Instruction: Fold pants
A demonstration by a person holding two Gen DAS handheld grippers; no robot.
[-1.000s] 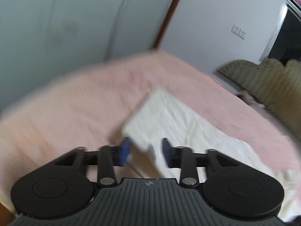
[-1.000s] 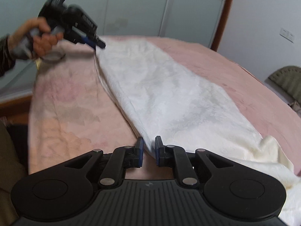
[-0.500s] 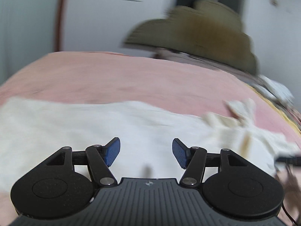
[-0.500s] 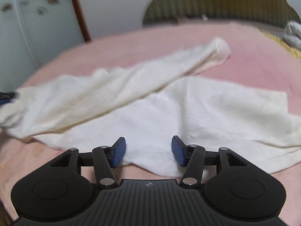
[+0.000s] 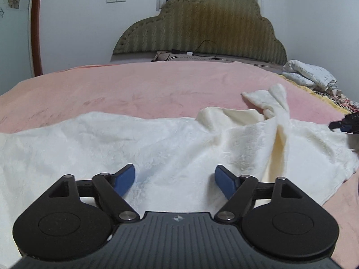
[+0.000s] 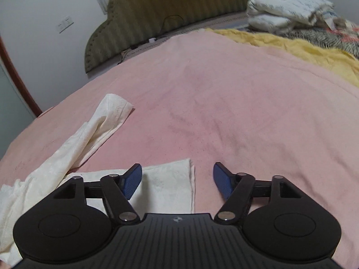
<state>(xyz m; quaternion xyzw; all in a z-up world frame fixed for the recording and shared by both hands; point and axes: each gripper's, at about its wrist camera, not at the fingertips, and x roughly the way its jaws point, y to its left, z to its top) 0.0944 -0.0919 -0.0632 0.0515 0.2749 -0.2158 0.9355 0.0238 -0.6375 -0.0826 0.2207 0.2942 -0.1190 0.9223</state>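
Note:
Cream-white pants (image 5: pixel 157 139) lie spread and rumpled across the pink bed cover (image 5: pixel 134 89), with one leg end (image 5: pixel 269 98) twisted up at the right. My left gripper (image 5: pixel 175 179) hovers over the middle of the cloth, its jaws opening, and nothing is pinched between the blue pads. In the right wrist view a pant leg (image 6: pixel 74 143) trails off to the left. A flat edge of the pants (image 6: pixel 170 186) lies under my right gripper (image 6: pixel 177 179), whose jaws are closing but stand wide, their pads clear of the cloth. The right gripper's tip (image 5: pixel 345 123) shows at the left view's right edge.
An olive padded headboard (image 5: pixel 199 27) stands at the far end of the bed. A folded patterned quilt (image 6: pixel 291 11) and a yellow blanket (image 6: pixel 303 47) lie at the far right. Bare pink cover (image 6: pixel 246 112) stretches ahead of the right gripper.
Both grippers have swung round from looking along the pants to facing the headboard. The left let go of the leg end and spread its jaws. The right jaws went from shut to wide.

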